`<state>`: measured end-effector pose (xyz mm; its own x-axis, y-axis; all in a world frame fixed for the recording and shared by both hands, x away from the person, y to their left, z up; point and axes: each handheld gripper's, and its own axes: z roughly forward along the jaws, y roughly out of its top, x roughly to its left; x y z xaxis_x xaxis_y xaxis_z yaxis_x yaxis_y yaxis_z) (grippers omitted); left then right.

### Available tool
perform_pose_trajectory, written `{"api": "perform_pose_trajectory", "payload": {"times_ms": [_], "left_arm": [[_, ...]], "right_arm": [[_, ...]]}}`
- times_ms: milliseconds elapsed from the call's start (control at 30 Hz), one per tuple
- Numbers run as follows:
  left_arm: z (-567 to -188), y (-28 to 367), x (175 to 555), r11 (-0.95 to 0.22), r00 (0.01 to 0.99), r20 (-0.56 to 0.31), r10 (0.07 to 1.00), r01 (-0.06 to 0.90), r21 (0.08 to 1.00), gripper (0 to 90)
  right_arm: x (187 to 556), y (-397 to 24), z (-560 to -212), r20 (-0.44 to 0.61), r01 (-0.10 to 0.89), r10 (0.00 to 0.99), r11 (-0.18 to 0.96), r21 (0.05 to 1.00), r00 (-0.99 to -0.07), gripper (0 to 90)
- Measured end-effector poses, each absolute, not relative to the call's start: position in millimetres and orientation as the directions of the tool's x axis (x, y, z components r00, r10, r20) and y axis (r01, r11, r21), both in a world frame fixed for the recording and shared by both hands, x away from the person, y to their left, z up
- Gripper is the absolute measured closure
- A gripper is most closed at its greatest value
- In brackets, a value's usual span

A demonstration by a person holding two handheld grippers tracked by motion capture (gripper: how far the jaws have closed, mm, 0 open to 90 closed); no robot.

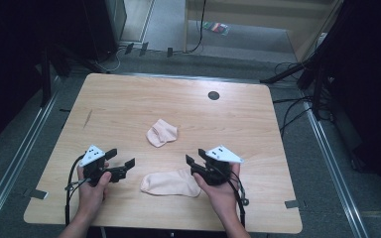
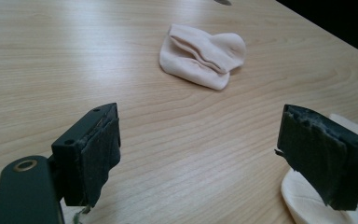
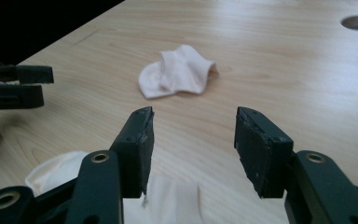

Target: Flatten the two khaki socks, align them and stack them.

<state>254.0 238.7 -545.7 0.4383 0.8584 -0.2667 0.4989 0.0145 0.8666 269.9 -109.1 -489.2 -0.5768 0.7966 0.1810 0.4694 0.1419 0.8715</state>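
Two black two-jaw tools are held low over a pale wooden worktop (image 1: 129, 109), one in each of a person's hands. The left tool (image 1: 120, 159), topped by a grey three-cornered plate, sits near the front left of the worktop; its jaws stand wide apart and hold nothing. In the left gripper view those padded jaws frame bare wood grain. The left hand (image 1: 93, 191) grips the tool from below, with a black cable trailing back beside the wrist.

The right tool (image 1: 195, 159) is near the front right, also carrying a grey plate. Its jaws are spread apart and empty as well. The right hand (image 1: 222, 191) holds it from beneath, a cable looping off to the side.

Between the two tools, close to the front edge, lies a flat, pale peach fabric sock (image 1: 170, 183), stretched out sideways on the worktop. Its right end lies just beside the right tool, and in the right gripper view it (image 3: 168, 196) lies on the worktop right below the jaws. In the left gripper view one edge of it (image 2: 307, 200) appears behind the right-hand jaw.

Farther back, toward the middle of the worktop, a second pale peach sock, crumpled and folded over itself (image 1: 161, 132), rests apart from both tools.

Beyond it, near the far edge, is a small round dark hole in the worktop (image 1: 213, 95).
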Motion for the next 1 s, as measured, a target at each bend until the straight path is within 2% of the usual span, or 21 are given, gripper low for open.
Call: {"api": "perform_pose_trajectory", "payload": {"times_ms": [233,267,433,567,600,733,767,800,900,1000], "left_arm": [[-548.7,235.2,253.3,-0.007,0.432,-0.241,0.869,0.497,0.868,14.0],[-548.9,234.8,253.3,-0.01,0.433,-0.239,0.869,0.499,0.867,14.2],[-549.5,234.0,253.3,-0.023,0.438,-0.232,0.868,0.504,0.863,14.5],[-549.9,232.8,253.8,-0.027,0.434,-0.227,0.872,0.505,0.863,14.7],[-549.9,232.3,254.0,-0.027,0.435,-0.229,0.871,0.509,0.86,14.8],[-550.1,231.9,254.9,-0.032,0.433,-0.226,0.873,0.513,0.858,14.9],[-550.1,231.7,255.0,-0.032,0.432,-0.226,0.873,0.514,0.857,15.1],[-550.1,231.6,255.1,-0.034,0.432,-0.225,0.873,0.515,0.857,15.1],[-550.1,231.5,255.5,-0.038,0.435,-0.223,0.872,0.515,0.856,15.1],[-550.2,231.7,255.7,-0.036,0.435,-0.227,0.871,0.518,0.855,15.3]], "right_arm": [[300.4,-71.5,-484.6,0.164,0.46,0.769,0.184,0.869,-0.617,58.0],[312.8,-56.4,-487.2,0.155,0.466,0.76,0.212,0.859,-0.632,61.6],[333.8,-34.1,-496.2,0.122,0.474,0.75,0.276,0.836,-0.65,66.3],[353.2,-17.7,-511.0,0.11,0.51,0.751,0.326,0.796,-0.652,66.3],[360.5,-9.5,-520.9,0.088,0.52,0.75,0.364,0.773,-0.656,63.9],[366.0,-0.4,-531.5,0.053,0.518,0.744,0.411,0.75,-0.667,63.1],[369.0,3.5,-537.6,0.01,0.516,0.756,0.438,0.736,-0.655,67.6],[369.0,3.5,-537.6,0.01,0.516,0.756,0.438,0.736,-0.655,67.6],[370.4,3.5,-541.6,-0.01,0.518,0.771,0.438,0.735,-0.637,86.0],[370.9,-0.7,-537.0,0.037,0.536,0.776,0.4,0.743,-0.63,88.7]]}}
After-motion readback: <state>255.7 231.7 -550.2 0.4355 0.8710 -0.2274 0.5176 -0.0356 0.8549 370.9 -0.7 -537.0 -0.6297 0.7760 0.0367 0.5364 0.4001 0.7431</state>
